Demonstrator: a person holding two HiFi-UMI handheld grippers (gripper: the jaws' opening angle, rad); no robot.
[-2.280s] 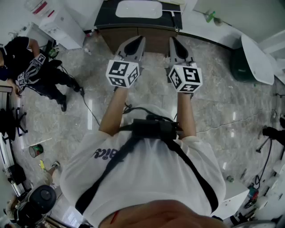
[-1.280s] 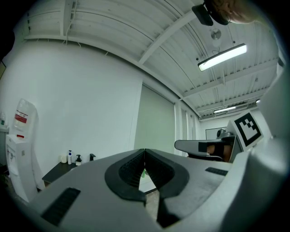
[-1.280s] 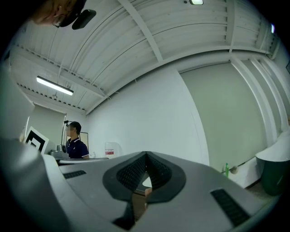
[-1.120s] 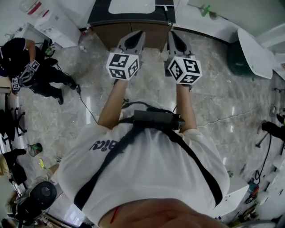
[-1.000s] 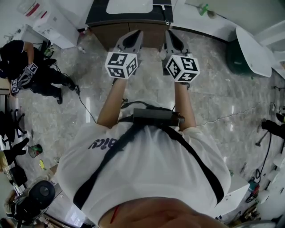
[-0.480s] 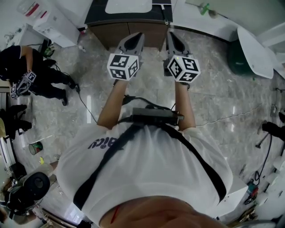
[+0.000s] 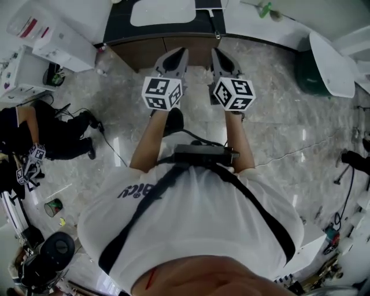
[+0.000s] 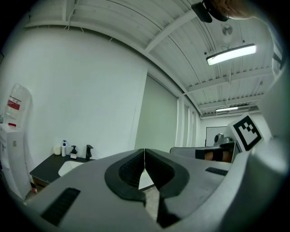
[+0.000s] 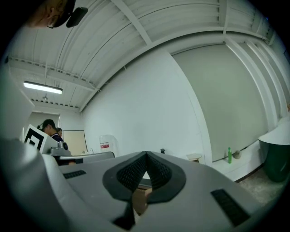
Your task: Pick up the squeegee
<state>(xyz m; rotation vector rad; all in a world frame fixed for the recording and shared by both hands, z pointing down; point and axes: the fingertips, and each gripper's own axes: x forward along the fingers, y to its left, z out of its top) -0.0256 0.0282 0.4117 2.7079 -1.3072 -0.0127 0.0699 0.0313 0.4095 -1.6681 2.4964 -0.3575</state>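
Both grippers are held level in front of the person, side by side, aimed at a dark-topped vanity [image 7: 118, 30]. My left gripper [image 7: 181, 52] is shut with nothing between its pads; its own view shows the tips meeting [image 8: 144, 153]. My right gripper [image 7: 215, 52] is shut and empty too, tips together [image 9: 146, 157]. A thin dark-handled tool [image 7: 212, 22], possibly the squeegee, lies on the countertop right of the white sink [image 7: 162, 13]. It is too small to tell for sure. Both grippers are short of the vanity and touch nothing.
The wooden cabinet front [image 7: 139, 53] stands below the counter. Soap bottles [image 8: 64, 148] and a black faucet [image 8: 88, 152] sit by the sink. A dark green bin with a white lid [image 7: 324, 63] is at right, a white unit [image 7: 58, 37] at left. A person [image 7: 34, 136] crouches left; cables cross the marble floor.
Both grippers have sunk a little and moved forward toward the vanity, still shut. The crouching person at left has shifted lower in the head view.
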